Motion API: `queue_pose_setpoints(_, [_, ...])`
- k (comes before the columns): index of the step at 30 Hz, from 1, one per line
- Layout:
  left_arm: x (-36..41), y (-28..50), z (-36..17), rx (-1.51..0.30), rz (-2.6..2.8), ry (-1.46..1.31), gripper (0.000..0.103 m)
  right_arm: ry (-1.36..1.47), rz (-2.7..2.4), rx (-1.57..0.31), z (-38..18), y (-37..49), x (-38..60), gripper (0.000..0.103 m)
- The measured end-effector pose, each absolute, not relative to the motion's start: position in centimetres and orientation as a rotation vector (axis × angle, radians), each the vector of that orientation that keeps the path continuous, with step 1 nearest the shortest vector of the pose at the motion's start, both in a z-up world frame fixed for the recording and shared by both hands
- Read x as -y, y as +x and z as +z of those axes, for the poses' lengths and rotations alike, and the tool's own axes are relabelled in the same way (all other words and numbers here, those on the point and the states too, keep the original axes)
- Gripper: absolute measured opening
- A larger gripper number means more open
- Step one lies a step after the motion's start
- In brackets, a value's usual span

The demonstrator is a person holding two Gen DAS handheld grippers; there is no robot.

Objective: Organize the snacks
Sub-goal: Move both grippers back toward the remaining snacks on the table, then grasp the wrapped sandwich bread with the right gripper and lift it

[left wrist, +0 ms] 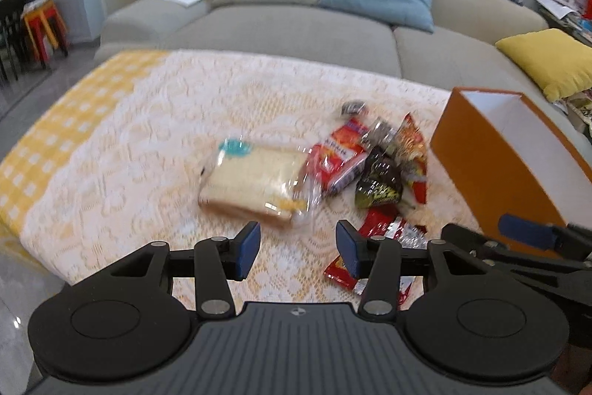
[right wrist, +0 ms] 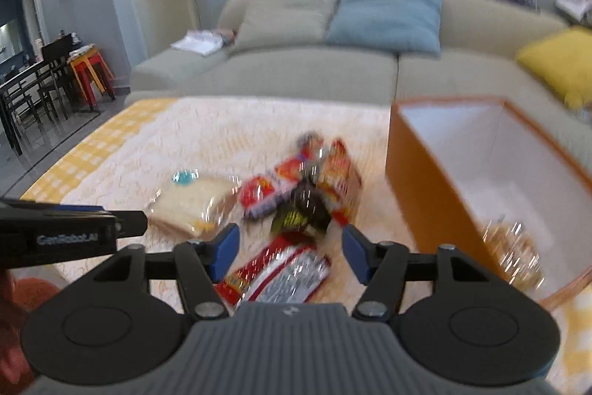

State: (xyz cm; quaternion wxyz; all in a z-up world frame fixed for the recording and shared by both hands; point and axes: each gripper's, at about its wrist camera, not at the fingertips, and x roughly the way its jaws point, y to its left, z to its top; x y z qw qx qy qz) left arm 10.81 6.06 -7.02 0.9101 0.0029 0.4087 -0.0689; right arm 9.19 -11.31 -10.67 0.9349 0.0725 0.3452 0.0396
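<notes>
Well, both grippers spread (nothing between), left gripper (left wrist: 298,248) nr wrapped sandwich (left wrist: 255,187), right gripper (right wrist: 290,252) over red packet (right wrist: 277,274), orange box (right wrist: 436,195) beside.

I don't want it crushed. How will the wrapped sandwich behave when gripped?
The sandwich is soft white bread, so it would probably squash under firm pads. Its loose clear wrap looks glossy and may slip or crinkle. It lies flat on the tablecloth, so it is unlikely to roll.

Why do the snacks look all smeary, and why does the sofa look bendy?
Right wrist view: very smeared by motion; the red and silver wrapper and the orange cardboard box streak, with glinting plastic. Left wrist view: milder blur; the clear-bagged white bread sandwich is soft but readable. Both views: the fisheye lens bends the grey sofa and darkens the corners.
</notes>
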Motion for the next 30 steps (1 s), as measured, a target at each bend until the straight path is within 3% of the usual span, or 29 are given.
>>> queue_pose_setpoints(13, [-9.3, 15.9, -9.9, -0.951, -0.01, -0.03, 0.06, 0.153, 0.188, -0.81, -13.8, 15.2, 8.5, 0.065])
queue_pose_setpoints(19, [-11.5, 18.8, -10.6, -0.951, 0.066, -0.046, 0.048, 0.179, 0.24, -0.843, -15.2, 19.2, 5.5, 0.057])
queue_pose_setpoints(23, [-12.7, 20.9, -11.8, -0.974, 0.115, -0.069, 0.031, 0.217, 0.252, -0.882, -16.5, 21.3, 4.1, 0.054])
queue_pose_setpoints(30, [-14.2, 22.7, -13.8, -1.016, 0.16, -0.115, 0.02, 0.264, 0.227, -0.951, -18.9, 23.6, 3.1, 0.047])
